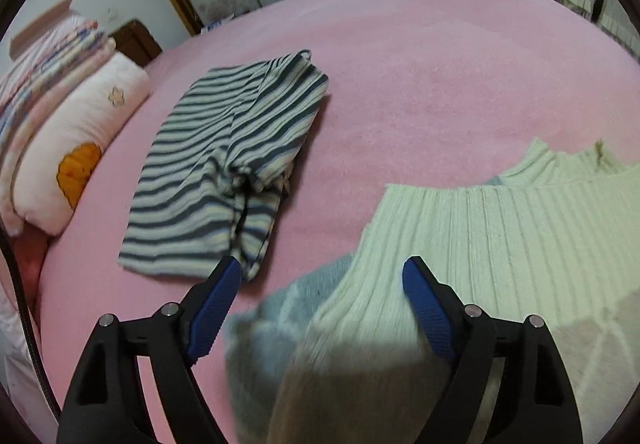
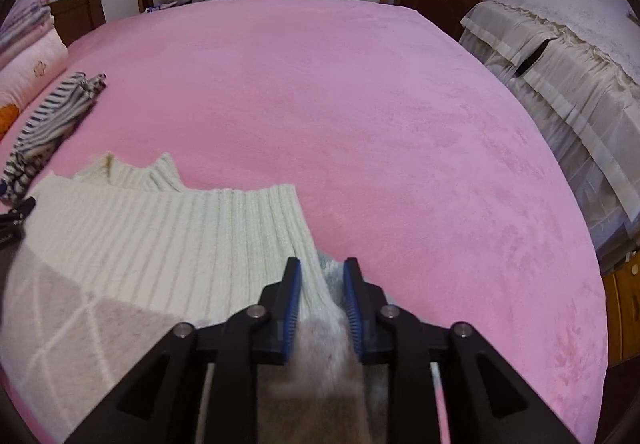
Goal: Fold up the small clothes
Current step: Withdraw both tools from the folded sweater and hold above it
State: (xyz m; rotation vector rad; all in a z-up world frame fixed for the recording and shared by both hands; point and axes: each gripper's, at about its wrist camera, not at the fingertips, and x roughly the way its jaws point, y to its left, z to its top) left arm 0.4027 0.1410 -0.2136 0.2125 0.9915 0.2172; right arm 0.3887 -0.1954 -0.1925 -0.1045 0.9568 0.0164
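Now | step: judged mid-fold of sweater (image 2: pixel 168 228), which lay on bed (image 2: pixel 360 104) near striped top (image 1: pixel 224 172) | left gripper (image 1: pixel 320 272) spread wide over its left edge, gripping nothing | right gripper (image 2: pixel 322 276) narrowed, pinching sweater's right edge | next: left likely needs to close on its edge.

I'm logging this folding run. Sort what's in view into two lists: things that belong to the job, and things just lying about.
Job in hand:
- cream ribbed sweater
- striped garment, already folded
- right gripper, closed on the sweater's sleeve
- left gripper, open over the other sleeve
- pink bed, the work surface

Lying about:
- pillow
- stacked quilts
- draped furniture
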